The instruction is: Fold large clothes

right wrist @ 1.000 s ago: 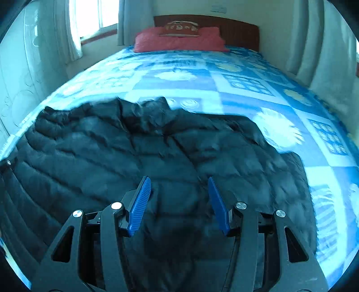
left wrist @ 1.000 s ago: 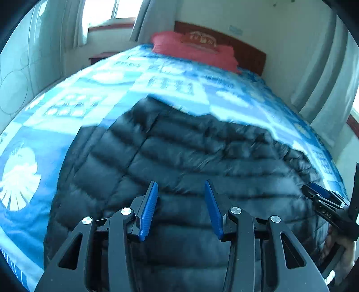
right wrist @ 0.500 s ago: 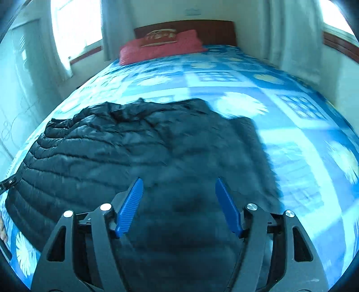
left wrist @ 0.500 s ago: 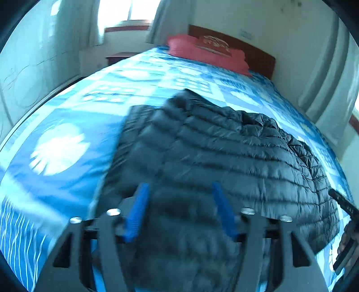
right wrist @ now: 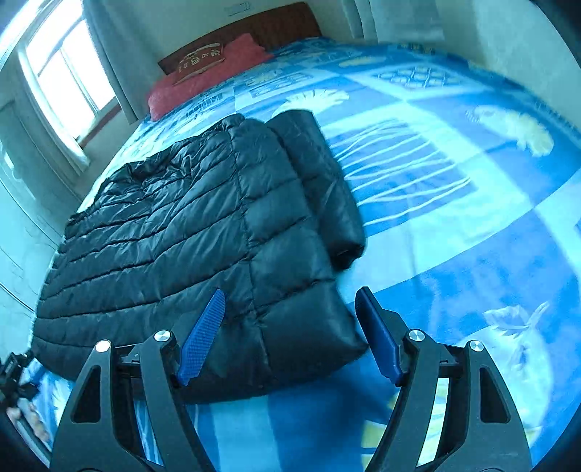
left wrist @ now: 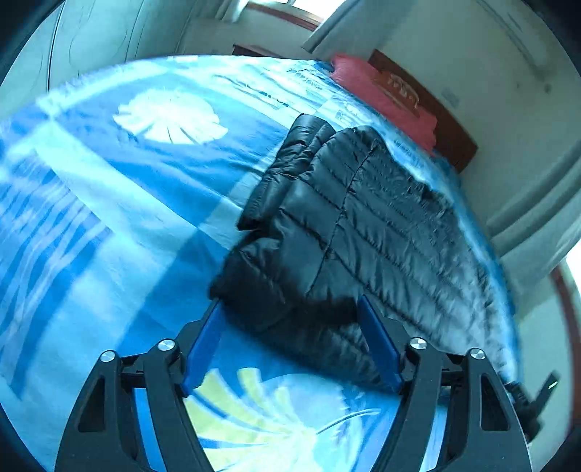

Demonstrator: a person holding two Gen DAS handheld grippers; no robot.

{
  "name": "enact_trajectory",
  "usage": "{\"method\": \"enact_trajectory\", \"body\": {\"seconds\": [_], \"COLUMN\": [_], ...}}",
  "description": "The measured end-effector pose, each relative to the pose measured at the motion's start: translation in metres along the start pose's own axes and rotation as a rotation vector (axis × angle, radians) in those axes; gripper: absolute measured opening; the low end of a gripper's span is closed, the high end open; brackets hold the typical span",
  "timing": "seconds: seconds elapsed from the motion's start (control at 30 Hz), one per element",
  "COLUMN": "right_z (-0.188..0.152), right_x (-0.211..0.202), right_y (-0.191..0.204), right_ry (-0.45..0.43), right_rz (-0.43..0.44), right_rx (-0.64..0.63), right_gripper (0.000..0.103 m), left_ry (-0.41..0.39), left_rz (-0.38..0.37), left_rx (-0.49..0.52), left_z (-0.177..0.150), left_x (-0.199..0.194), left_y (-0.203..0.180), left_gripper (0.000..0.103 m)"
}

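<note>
A black quilted down jacket (left wrist: 363,232) lies flat on the blue patterned bedspread (left wrist: 109,203), its sleeves folded along both side edges. My left gripper (left wrist: 290,312) hovers over the jacket's near left corner, jaws opening, the corner's edge between the blue pads (left wrist: 203,345) without being pressed. My right gripper (right wrist: 290,301) hovers over the jacket's (right wrist: 174,236) near right corner, jaws also opening, the hem corner lying between its pads (right wrist: 203,334) untouched. The folded right sleeve (right wrist: 319,181) lies beside the body.
A red pillow (right wrist: 203,72) rests against the wooden headboard (right wrist: 254,25) at the far end. Curtains and a window (right wrist: 61,72) stand beside the bed. The other gripper's tip (left wrist: 541,395) shows at the left wrist view's right edge; a hand (right wrist: 21,414) shows at the right view's left edge.
Both grippers have swung outward from over the jacket's middle to its near corners, rolled, and their jaws have widened. The jacket lies where it was.
</note>
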State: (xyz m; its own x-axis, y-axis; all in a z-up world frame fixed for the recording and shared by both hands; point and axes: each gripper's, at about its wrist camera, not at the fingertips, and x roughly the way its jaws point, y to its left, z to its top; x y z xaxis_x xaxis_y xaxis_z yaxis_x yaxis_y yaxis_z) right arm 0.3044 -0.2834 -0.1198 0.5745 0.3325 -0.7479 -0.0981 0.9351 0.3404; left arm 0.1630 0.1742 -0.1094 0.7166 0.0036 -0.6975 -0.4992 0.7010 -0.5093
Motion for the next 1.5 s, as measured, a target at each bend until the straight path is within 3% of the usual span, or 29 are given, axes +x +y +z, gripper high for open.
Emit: {"method": "enact_trajectory", "body": {"seconds": [0.1,0.13,0.17,0.3,0.37,0.5,1.5], "right_z": [-0.001,-0.002,-0.001,-0.002,-0.001,-0.002,-0.046], "right_x": [0.009,0.011,0.011,0.007,0.004,-0.004,-0.064], "right_y": [0.0,-0.001,-0.002,0.0,0.0,0.003,-0.011], "right_ry": [0.003,0.003,0.0,-0.018,-0.027,-0.044,-0.01], "right_rz": [0.023,0.03,0.035,0.069,0.087,0.103,0.152], "right_rx": [0.035,0.045,0.05,0.061,0.064,0.062,0.01], "right_gripper": [0.073,0.069,0.061,0.037,0.03,0.022,0.019], "left_ry": [0.004,0.008,0.006,-0.015,-0.025,-0.031,-0.007], "left_rz": [-0.058,-0.061,-0.059,-0.046,-0.056,-0.065,-0.072], "left_rx": [-0.099,-0.124,-0.138,-0.092,-0.082,-0.083,-0.077], "left_z": [0.005,0.006,0.006,0.005,0.003,0.001,-0.045], "left_x": [0.014,0.018,0.021,0.019,0.015,0.008,-0.061], "left_y": [0.009,0.011,0.012,0.002,0.0,-0.001,0.028], "left_gripper": [0.076,0.073,0.062,0.042,0.034,0.028,0.026]}}
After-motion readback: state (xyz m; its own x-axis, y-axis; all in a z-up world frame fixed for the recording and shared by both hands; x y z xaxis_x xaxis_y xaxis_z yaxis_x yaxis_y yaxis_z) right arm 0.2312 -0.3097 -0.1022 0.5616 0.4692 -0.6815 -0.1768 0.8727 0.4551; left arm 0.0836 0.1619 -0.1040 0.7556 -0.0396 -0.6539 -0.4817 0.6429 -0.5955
